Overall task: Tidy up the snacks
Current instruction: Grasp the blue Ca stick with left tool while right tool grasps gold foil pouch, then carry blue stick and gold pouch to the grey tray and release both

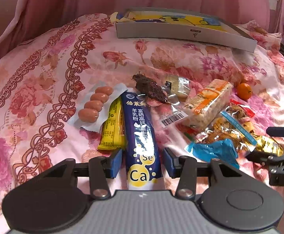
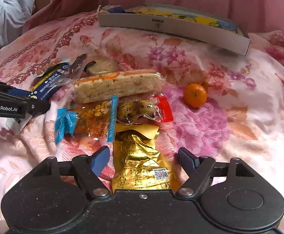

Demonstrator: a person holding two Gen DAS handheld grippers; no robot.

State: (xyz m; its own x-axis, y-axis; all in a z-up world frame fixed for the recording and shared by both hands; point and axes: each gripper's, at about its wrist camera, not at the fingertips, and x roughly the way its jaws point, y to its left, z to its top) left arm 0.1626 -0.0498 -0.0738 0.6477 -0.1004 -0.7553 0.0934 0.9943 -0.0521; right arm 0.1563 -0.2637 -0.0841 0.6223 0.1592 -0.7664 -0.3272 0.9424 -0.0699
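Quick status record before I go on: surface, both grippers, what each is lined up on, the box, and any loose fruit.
surface: floral bedspread
left gripper: open, fingers either side of the blue sachet, not closed on it
right gripper: open, fingers either side of the gold packet, not closed on it
box: at the far edge of the bed, open top; contents cannot be told
orange: lies alone, right of the snack pile
other snacks: sausages, rice cracker pack
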